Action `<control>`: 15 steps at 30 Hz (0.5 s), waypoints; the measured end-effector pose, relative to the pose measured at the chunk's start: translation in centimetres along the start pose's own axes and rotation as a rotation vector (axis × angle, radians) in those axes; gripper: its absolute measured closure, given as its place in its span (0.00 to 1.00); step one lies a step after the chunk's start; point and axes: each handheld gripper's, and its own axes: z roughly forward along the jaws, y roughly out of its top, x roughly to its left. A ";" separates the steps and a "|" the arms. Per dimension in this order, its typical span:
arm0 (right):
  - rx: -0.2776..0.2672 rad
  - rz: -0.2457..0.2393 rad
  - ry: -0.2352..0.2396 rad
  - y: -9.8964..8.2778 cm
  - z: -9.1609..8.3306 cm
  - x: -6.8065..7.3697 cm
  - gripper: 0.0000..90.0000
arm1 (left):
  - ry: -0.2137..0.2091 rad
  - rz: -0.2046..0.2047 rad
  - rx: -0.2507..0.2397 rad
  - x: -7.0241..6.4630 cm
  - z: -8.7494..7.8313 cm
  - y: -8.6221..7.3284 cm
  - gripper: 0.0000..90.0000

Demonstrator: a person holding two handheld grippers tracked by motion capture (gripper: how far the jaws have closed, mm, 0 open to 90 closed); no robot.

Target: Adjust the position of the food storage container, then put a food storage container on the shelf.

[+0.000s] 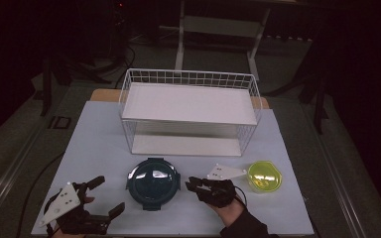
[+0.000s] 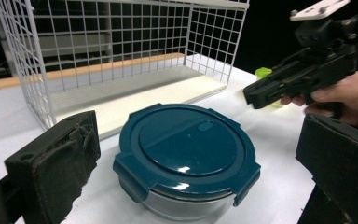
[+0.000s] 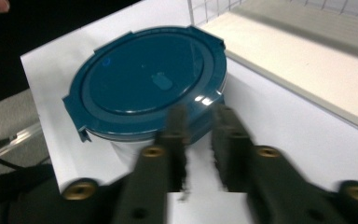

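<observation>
Teal-lidded container (image 1: 153,183) sits free between spread left tongs (image 1: 107,196) and slightly parted, empty right tongs (image 1: 190,184)

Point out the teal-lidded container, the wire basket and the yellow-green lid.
teal-lidded container (image 2: 186,142), left gripper view, lid centre.
wire basket (image 1: 188,78), high view, back rim.
yellow-green lid (image 1: 264,175), high view, its centre.
</observation>
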 end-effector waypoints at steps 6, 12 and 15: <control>-0.051 -0.030 -0.012 0.3 -1.3 0.6 0.37 | -0.050 -0.043 0.032 0.5 0.2 0.4 0.00; -0.083 -0.064 0.007 0.6 -1.6 0.5 0.11 | -0.080 -0.060 0.065 1.2 0.2 1.8 0.00; -0.118 -0.073 -0.041 0.9 -2.0 0.6 0.11 | -0.092 -0.043 0.092 1.6 0.5 2.6 0.00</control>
